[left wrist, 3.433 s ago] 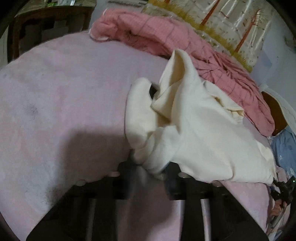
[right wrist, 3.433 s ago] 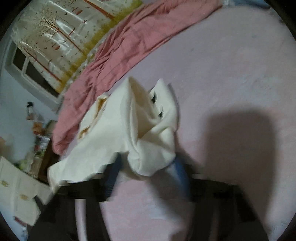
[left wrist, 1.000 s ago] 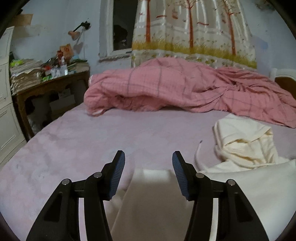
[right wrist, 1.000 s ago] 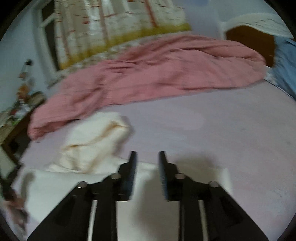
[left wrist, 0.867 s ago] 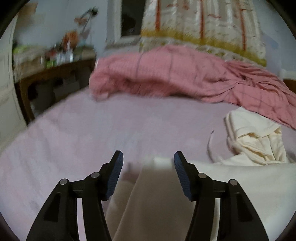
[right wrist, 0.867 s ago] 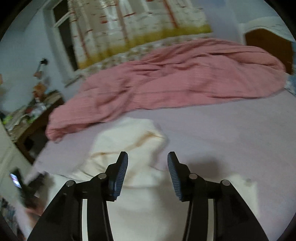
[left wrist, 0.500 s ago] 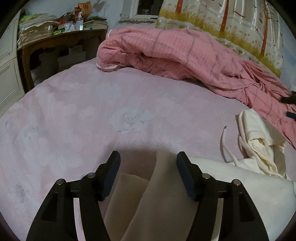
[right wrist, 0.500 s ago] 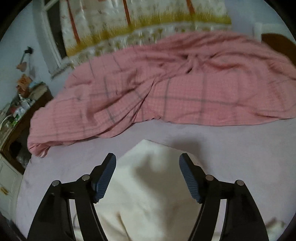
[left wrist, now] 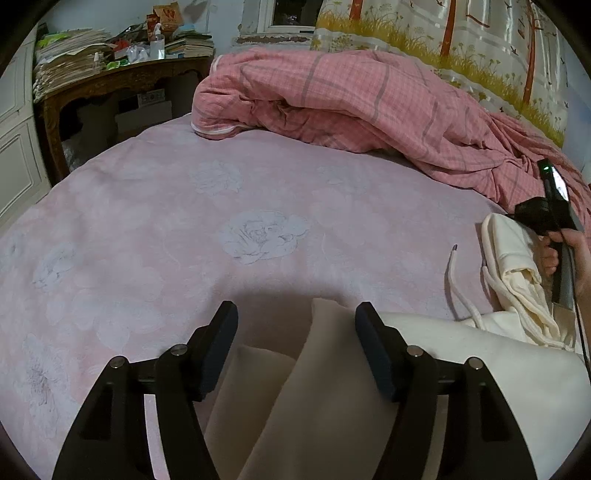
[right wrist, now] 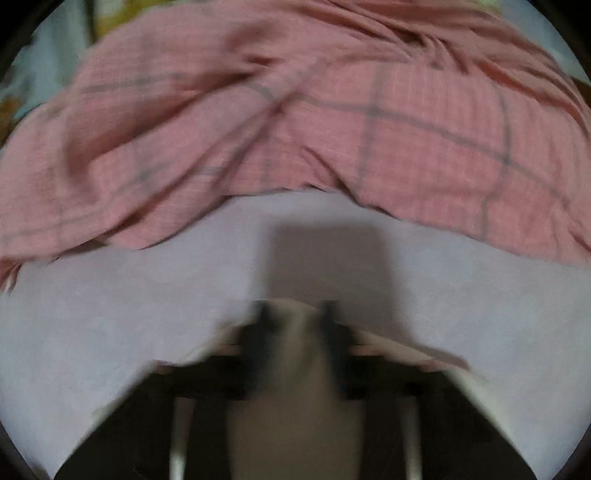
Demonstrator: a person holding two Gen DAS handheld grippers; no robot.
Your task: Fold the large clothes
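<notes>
There was one cream cloth hooded top on the big bed with the pale pink flowered sheet. There was one pink checked quilt, bunched up along the far side of the bed, from 12 o'clock round to 3 o'clock in the left view. One dark wooden counter stood at 10 o'clock, piled with papers, books and bottles. One curtain with trees and yellow grass hung at 1 o'clock.

There were two claws. The left claw had its two black fingers spread wide and gripped nothing. A raised fold of the cream top stood up in the gap between them, nearer the 3 o'clock finger, and I cannot tell if it touched that finger. More of the top lay flat under the claw, towards 6 o'clock. The rest spread out to 4 o'clock, where the crumpled hood lay with two white cords trailing on the sheet.

In the left view the person's right hand was over the hood at 3 o'clock, gripping the right tool.

The right view was very blurry. The right claw had its fingers fairly close together with cream cloth between them. I cannot tell if it was squeezing the cloth. Past the fingers was bare sheet, then the pink quilt at 12 o'clock.
</notes>
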